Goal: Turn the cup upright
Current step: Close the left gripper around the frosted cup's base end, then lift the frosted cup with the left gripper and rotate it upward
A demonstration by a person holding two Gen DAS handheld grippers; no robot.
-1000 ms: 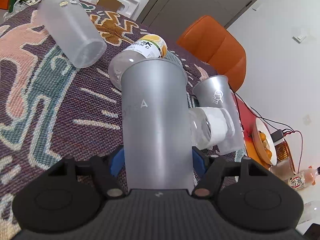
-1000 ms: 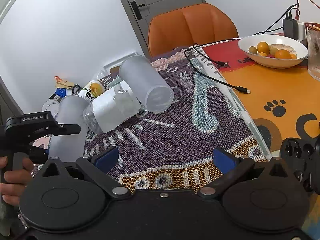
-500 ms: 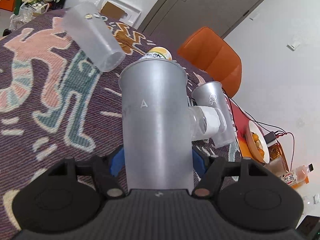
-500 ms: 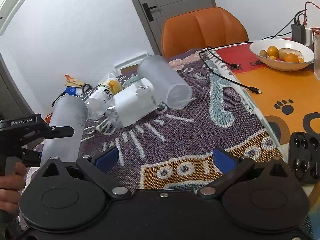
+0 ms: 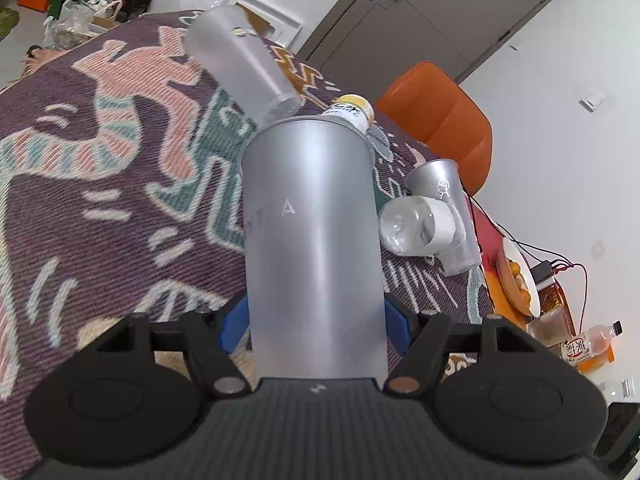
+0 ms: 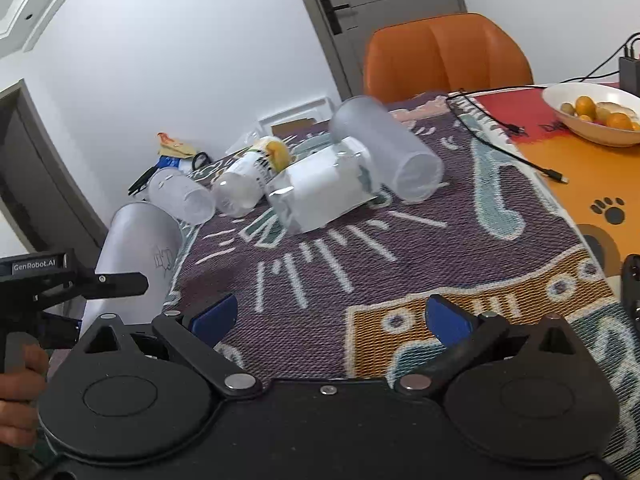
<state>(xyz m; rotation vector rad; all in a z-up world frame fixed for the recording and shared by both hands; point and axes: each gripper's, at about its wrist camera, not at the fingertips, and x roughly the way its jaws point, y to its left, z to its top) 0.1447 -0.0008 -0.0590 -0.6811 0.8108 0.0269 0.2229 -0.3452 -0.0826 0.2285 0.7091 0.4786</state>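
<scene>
My left gripper (image 5: 314, 322) is shut on a frosted grey cup (image 5: 312, 240), its blue pads pressed on both sides near the cup's lower end. In the right wrist view the same cup (image 6: 134, 256) stands tilted at the table's left edge, held by the left gripper (image 6: 120, 284). My right gripper (image 6: 328, 316) is open and empty above the patterned cloth (image 6: 400, 264). Two other frosted cups (image 6: 384, 152) (image 6: 180, 196) lie on their sides on the cloth.
Two plastic bottles (image 6: 324, 184) (image 6: 252, 172) lie between the fallen cups. A black cable (image 6: 508, 148) crosses the cloth's right edge. A bowl of fruit (image 6: 596, 116) sits at the far right. An orange chair (image 6: 444, 56) stands behind the table.
The left gripper has lifted and tipped the grey cup toward upright, drawing back from the lying cups and bottles. The right gripper has shifted slightly and stayed open.
</scene>
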